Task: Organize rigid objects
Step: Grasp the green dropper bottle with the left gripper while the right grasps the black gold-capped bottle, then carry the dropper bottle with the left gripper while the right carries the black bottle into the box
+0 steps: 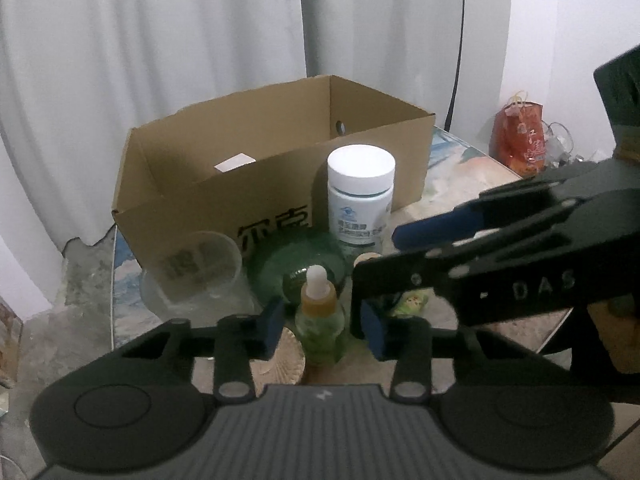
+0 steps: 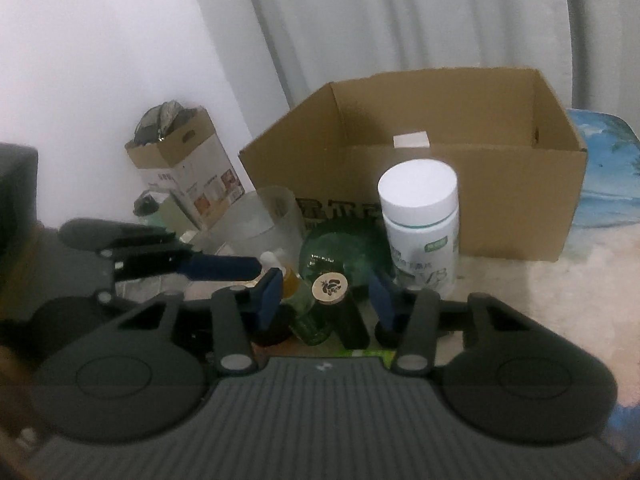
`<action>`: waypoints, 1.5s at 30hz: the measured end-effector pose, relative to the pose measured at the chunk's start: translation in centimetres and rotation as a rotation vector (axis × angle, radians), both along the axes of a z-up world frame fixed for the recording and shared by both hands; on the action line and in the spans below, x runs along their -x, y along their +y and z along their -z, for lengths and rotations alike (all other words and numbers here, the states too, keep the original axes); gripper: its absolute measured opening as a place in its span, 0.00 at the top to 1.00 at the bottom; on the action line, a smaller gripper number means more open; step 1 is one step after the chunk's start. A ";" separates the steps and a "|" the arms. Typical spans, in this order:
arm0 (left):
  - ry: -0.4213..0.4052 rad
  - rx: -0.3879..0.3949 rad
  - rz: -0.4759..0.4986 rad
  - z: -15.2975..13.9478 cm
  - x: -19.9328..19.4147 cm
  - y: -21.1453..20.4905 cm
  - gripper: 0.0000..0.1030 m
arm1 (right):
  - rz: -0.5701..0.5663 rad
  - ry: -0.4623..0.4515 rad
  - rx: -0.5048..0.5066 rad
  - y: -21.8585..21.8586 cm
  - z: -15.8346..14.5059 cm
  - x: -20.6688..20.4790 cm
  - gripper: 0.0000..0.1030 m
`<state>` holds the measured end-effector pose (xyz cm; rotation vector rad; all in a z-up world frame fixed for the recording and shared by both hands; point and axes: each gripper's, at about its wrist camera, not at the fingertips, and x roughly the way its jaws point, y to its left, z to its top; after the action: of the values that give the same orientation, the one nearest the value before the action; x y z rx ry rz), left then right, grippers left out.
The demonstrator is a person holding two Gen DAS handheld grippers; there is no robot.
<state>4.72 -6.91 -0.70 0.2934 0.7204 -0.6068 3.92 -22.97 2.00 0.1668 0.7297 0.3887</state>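
A small green bottle with a yellow neck and white tip (image 1: 320, 316) stands between the open fingers of my left gripper (image 1: 322, 326), untouched. My right gripper (image 2: 326, 304) is open around a dark tube with a beige patterned cap (image 2: 331, 289); the green bottle (image 2: 298, 300) stands beside it. Behind stand a white-lidded pill jar (image 1: 360, 196) (image 2: 420, 224), a green glass dish (image 1: 300, 264) (image 2: 344, 252) and a clear plastic cup (image 1: 200, 268) (image 2: 260, 224). An open cardboard box (image 1: 272, 168) (image 2: 420, 160) stands behind them, holding a white item.
The right gripper's body (image 1: 500, 248) reaches in from the right in the left wrist view. A red bag (image 1: 520, 136) sits far right. A tall carton (image 2: 188, 172) stands at the left wall. White curtains hang behind.
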 end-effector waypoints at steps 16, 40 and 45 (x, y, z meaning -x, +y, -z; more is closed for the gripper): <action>0.017 0.013 0.016 0.7 -0.9 0.3 0.71 | 0.009 0.024 0.016 0.0 1.1 -1.3 0.65; 0.017 0.068 -0.001 0.4 -0.8 0.9 0.80 | -0.008 0.020 0.009 0.4 1.2 -1.4 0.79; 0.011 0.083 -0.006 0.1 -0.4 1.1 0.80 | -0.014 0.004 0.012 0.6 0.7 -1.0 0.79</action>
<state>5.09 -5.80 -0.76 0.2111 0.7041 -0.6310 4.90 -22.37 1.25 0.1513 0.7378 0.3970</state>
